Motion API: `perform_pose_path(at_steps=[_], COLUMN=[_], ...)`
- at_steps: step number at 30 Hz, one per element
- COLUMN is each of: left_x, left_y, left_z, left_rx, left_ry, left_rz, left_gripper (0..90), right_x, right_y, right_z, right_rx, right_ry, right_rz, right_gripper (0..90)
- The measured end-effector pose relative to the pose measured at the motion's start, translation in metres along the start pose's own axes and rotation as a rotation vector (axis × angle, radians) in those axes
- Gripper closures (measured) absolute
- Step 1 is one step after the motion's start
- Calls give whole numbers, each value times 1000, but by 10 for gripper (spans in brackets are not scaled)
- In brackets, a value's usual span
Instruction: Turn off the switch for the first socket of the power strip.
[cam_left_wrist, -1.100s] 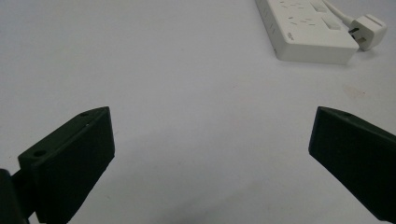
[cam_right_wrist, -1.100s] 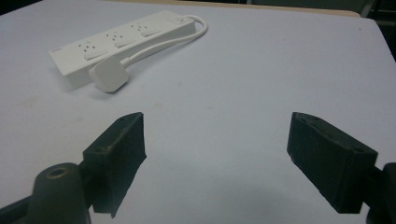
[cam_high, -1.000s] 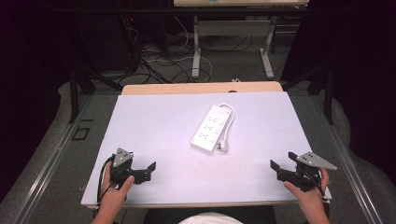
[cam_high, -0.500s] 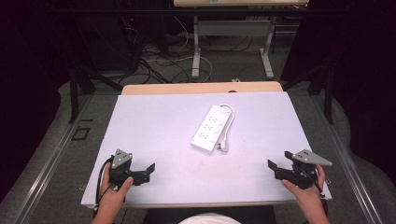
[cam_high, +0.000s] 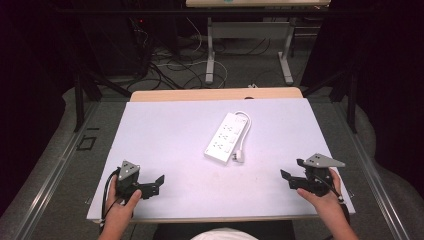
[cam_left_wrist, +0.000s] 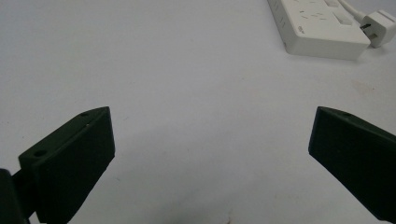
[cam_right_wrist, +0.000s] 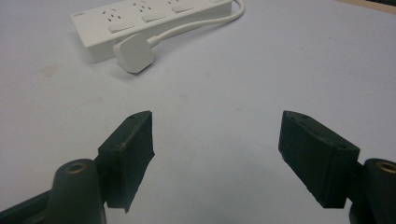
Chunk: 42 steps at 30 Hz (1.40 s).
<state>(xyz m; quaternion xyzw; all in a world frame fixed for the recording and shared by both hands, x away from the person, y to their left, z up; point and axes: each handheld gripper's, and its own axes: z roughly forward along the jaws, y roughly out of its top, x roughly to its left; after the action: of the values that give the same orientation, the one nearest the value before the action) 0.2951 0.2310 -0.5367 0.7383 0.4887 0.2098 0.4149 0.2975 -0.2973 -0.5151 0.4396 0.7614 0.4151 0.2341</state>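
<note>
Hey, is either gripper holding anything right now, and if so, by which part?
Nothing is held. The left gripper and right gripper both stand open over bare table, apart from the power strip.

Table sheet (cam_high: 165, 130) is lit bright and even from overhead w/ a faint violet cast in the high view, while the room around it drops to near black. Shadows are soft, just a thin one under the power strip (cam_high: 226, 137). Both gripper views look a bit soft and grainy, no glare.
</note>
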Motion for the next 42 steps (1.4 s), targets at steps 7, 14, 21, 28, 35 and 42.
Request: perform_pose_path(at_steps=[7,14,21,28,35,42], left_x=[0,0,1,1,1,1], left_y=[0,0,-1,-1,-1,-1], left_z=[0,1,0,0,0,0], left_rx=[2,3,4,4,4,3], left_ry=[-3,-3,-3,-3,-3,-2], left_rz=[-2,-2,-5,-5,-6,-6], left_gripper=[3,3,3,3,4,4], right_x=[0,1,3,6,7,8], right_y=[13,26,35,42,54,64], right_z=[4,6,11,17,21,26], right_rx=[45,89,118,142,153,174], right_ry=[22,29,47,53,51,54], right_rz=[-11,-16,-21,-54,-69,-87], right_gripper=[263,284,300,320,320,328])
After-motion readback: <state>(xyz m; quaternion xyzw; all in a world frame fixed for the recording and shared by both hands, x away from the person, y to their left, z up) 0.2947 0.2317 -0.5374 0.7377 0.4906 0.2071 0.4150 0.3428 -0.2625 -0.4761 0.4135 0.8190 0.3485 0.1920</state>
